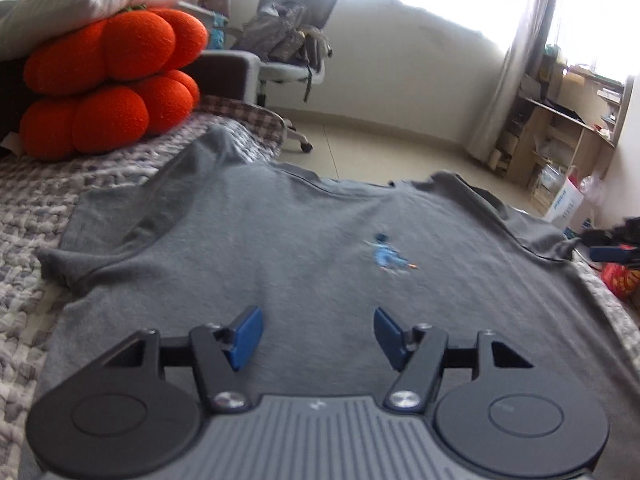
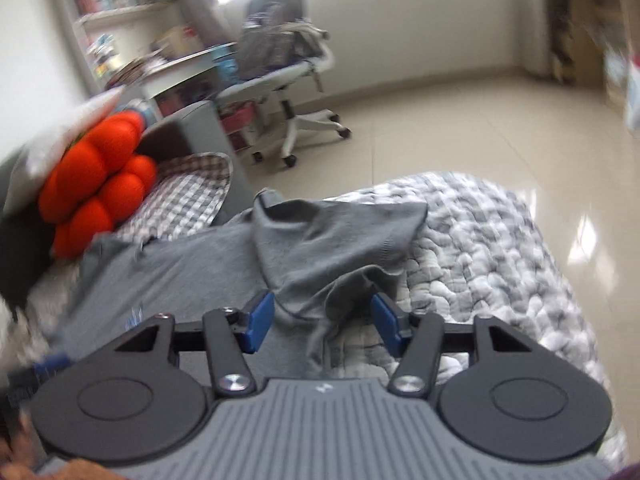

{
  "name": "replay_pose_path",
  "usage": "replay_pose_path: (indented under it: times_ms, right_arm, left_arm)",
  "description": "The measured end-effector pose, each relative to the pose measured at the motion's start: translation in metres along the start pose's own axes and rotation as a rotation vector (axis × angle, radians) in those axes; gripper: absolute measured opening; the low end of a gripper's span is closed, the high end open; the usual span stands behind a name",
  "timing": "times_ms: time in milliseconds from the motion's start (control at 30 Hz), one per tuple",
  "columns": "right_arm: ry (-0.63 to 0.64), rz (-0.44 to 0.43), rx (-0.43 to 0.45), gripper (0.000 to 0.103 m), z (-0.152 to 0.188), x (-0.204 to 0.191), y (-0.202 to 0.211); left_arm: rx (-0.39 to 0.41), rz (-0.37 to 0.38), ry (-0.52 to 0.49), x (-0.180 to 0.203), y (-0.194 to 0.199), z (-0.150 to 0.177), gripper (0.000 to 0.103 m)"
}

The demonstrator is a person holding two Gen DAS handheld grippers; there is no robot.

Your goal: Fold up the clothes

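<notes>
Broadly, we see a bedroom with a pale tiled floor (image 2: 460, 128), glossy where window light strikes it, and plain cream walls. Grey curtains (image 1: 524, 52) hang beside bright windows, and open wooden shelves (image 1: 560, 132) hold boxes and clutter. A white-based office chair (image 2: 292, 80) on castors carries a heap of grey cloth.

Next in size, we note the bed, covered by a puffy quilt (image 2: 480, 248) printed in grey and white, with a checked cloth (image 2: 188, 196) toward its head. Two lobed, fuzzy orange cushions (image 1: 112, 80) are stacked there under a white pillow (image 1: 80, 0).

On the quilt lies the grey T-shirt (image 1: 280, 248), a soft matte knit spread front upward, with a small blue emblem (image 1: 390, 258) on the chest. We see one sleeve (image 2: 340, 240) bunched and raised at the right-hand side.

Smallest, we mark the tools. The left gripper (image 1: 318, 336) hovers over the shirt's lower front, its blue pads apart with only flat fabric beneath them. The right gripper (image 2: 322, 318) also stands spread; a fold of the bunched sleeve hangs between its blue fingers (image 2: 260, 320), touching the left pad, yet the pads do not pinch it.
</notes>
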State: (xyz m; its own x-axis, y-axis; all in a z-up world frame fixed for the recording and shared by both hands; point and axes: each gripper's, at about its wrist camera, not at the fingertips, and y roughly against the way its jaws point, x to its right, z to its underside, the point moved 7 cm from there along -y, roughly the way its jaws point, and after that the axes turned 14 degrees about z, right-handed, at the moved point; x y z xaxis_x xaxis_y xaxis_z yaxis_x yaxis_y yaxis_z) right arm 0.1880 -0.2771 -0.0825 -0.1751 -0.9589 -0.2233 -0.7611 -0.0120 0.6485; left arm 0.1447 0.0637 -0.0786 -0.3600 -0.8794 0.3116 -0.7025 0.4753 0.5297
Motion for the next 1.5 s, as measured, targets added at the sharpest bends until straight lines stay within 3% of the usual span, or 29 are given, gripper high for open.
replay_pose_path:
  times_ms: [133,167,200,267,433,533,567,600,767,867,933,1000,1033,1067,1133,1200,1367,1400,1500]
  right_arm:
    - [-0.135,0.047,-0.071,0.047,0.002,0.006,-0.028]
    - [-0.152,0.073,-0.078,0.039,0.005,0.010,-0.035]
    - [-0.167,0.099,-0.083,0.018,0.008,0.013,-0.041]
    - [-0.158,0.132,-0.046,0.005,0.013,0.020,-0.040]
    - [-0.110,0.132,-0.052,0.009,0.016,0.028,-0.022]
    - [-0.085,0.092,0.004,0.029,0.010,0.036,-0.011]
    - [-0.071,0.084,0.034,0.049,0.006,0.039,-0.009]
    - [-0.057,0.078,0.064,0.060,0.002,0.043,-0.007]
    - [-0.009,0.102,0.119,0.061,-0.022,0.051,-0.039]
    - [-0.005,0.107,0.128,0.060,-0.031,0.051,-0.069]
    - [0.004,0.103,0.114,0.048,-0.032,0.047,-0.086]
    - [0.016,0.109,0.112,0.013,-0.036,0.043,-0.093]
    - [0.035,0.102,0.133,0.003,-0.039,0.040,-0.090]
    - [0.054,0.097,0.155,0.004,-0.041,0.038,-0.087]
    - [0.110,0.171,0.223,0.003,-0.046,0.041,-0.079]
    - [0.128,0.266,0.200,0.003,-0.046,0.052,-0.087]
    - [0.155,0.256,0.137,0.007,-0.043,0.050,-0.090]
    - [0.159,0.266,0.147,0.015,-0.044,0.049,-0.086]
    - [0.149,0.256,0.181,0.015,-0.049,0.044,-0.070]
  left_arm:
    - [-0.052,0.031,0.089,0.016,0.004,0.001,0.064]
    - [-0.058,0.030,0.099,0.020,0.005,0.003,0.064]
    - [-0.064,0.029,0.109,0.024,0.007,0.004,0.064]
    - [-0.066,0.029,0.093,0.032,0.010,0.006,0.064]
    - [-0.067,0.007,0.026,0.043,0.006,0.005,0.064]
    - [-0.006,-0.031,-0.010,0.041,-0.003,0.004,0.064]
    - [0.022,-0.047,-0.018,0.040,-0.005,0.004,0.064]
    - [0.038,-0.047,-0.009,0.038,-0.009,0.003,0.064]
    - [0.099,-0.017,0.071,0.036,-0.030,-0.003,0.064]
    - [0.117,-0.032,0.052,0.042,-0.040,0.003,0.064]
    - [0.102,-0.050,0.029,0.045,-0.044,0.006,0.064]
    - [0.114,-0.032,0.027,0.046,-0.042,0.006,0.065]
    - [0.113,-0.029,0.034,0.045,-0.042,0.006,0.065]
    - [0.112,-0.027,0.041,0.044,-0.042,0.006,0.065]
    - [0.116,-0.017,0.056,0.041,-0.041,0.007,0.065]
    - [0.117,-0.008,0.064,0.040,-0.041,0.007,0.066]
    - [0.116,0.000,0.068,0.039,-0.041,0.007,0.066]
    - [0.116,0.000,0.068,0.040,-0.041,0.007,0.066]
    - [0.117,0.003,0.069,0.040,-0.040,0.008,0.066]
